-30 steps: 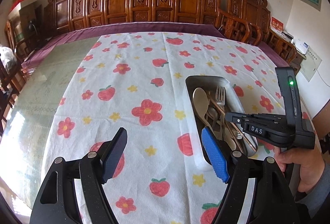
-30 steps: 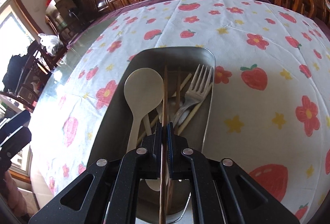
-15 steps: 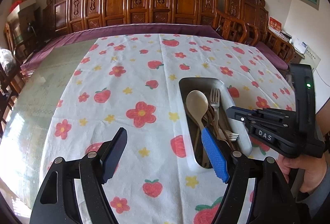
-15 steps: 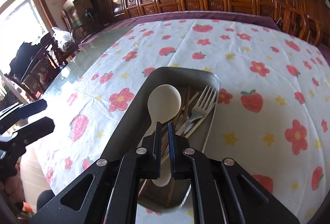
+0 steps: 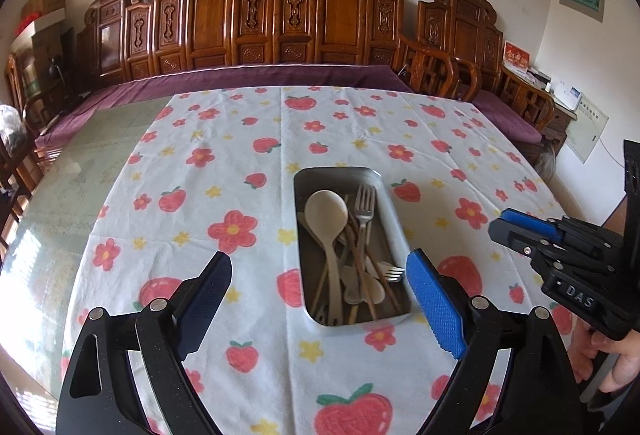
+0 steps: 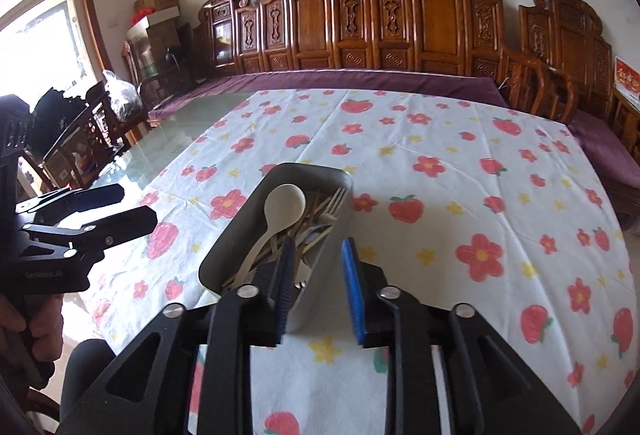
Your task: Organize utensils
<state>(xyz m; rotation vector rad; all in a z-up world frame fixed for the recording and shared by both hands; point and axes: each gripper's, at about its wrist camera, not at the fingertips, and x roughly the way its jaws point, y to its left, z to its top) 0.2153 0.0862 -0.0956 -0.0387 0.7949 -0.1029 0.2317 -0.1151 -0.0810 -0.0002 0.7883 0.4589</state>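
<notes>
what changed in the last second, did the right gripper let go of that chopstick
Yes. The right gripper, a second ago shut on a brown chopstick, has just opened, released it and pulled back off the metal tray, jaws empty. The left gripper also drew back and opened wider, empty. The white spoon and fork stayed in the tray.
</notes>
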